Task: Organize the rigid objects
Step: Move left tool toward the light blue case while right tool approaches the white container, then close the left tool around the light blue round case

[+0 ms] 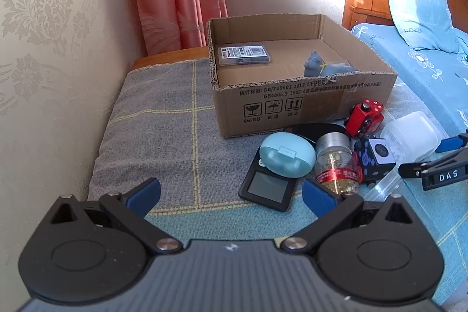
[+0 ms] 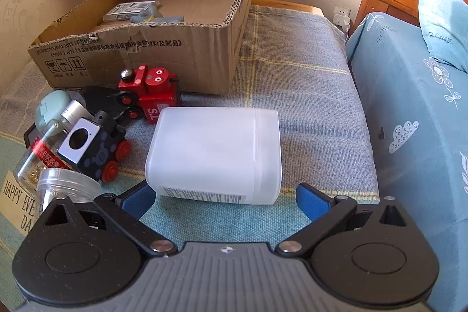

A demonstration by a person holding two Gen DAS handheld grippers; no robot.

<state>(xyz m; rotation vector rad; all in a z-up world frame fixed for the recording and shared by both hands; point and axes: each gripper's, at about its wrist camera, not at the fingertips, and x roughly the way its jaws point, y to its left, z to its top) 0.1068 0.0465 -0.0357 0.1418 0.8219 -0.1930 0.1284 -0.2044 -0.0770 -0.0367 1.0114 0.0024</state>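
White plastic container [image 2: 215,155] lying on its side on the gray checked blanket [image 2: 298,84], just ahead of the right tongs [image 2: 225,199], spread wide, empty. Left tongs [image 1: 231,196] likewise apart, holding nothing. Beside: 2 toy trains, red [image 2: 149,91] and black [image 2: 95,149]. Behind: cardboard box [image 2: 187,48].

My right gripper [image 1: 438,157] is cut off by the left camera's right edge, so I can't tell from there how its jaws stand. The digital scale [image 1: 267,189] lies half hidden under the teal oval case [image 1: 287,158]. In the cardboard box [image 2: 187,48], its front wall hides the lower part of the grey-blue figurine [image 2: 155,15]. The card [image 2: 17,203] reading "HAPPY EVE… DA…" runs under my right gripper's body, its remaining words hidden. The white container's label print [image 2: 201,195] is too small to read.
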